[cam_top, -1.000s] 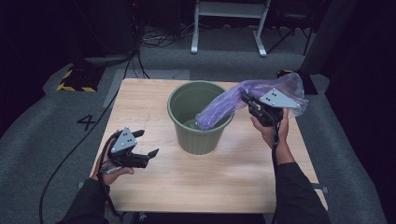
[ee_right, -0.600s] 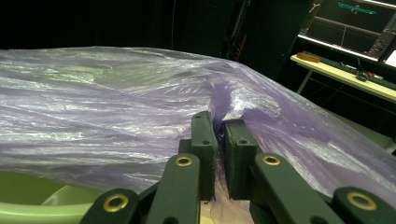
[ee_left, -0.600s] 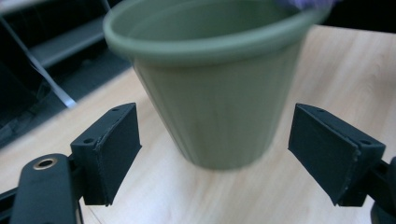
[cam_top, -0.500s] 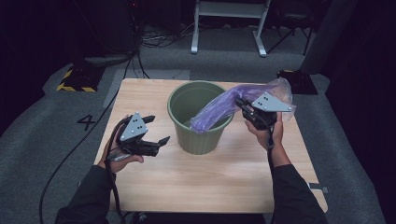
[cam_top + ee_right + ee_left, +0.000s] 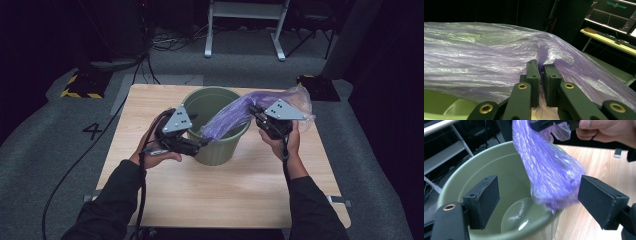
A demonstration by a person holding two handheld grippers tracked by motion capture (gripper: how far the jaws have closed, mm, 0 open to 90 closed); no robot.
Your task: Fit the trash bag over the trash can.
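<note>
Dark studio floor surrounds a pale wooden tabletop (image 5: 165, 190), with a white metal stand at the upper middle of the high view and a black-and-yellow block at the upper left. At the centre of the tabletop stands a green plastic bin (image 5: 220, 150), and a purple plastic bag (image 5: 230, 116) stretches from the upper right down over its rim, its lower end hanging just inside. Compared with a second ago, the left gripper (image 5: 199, 145) has come up from the lower left of the tabletop and now sits against the bin's near left side, which suggests the work is turning to a two-handed job of spreading the bag as a liner. In the left gripper view its jaws stand wide, one pad (image 5: 485, 200) over the bin's opening and the other to the right of the bag's drooping end (image 5: 554, 182), neither pressing the film. The right gripper (image 5: 260, 118), right of the bin, has its jaws pinched nearly together on a fold of the bag (image 5: 541, 57), holding it aloft.
</note>
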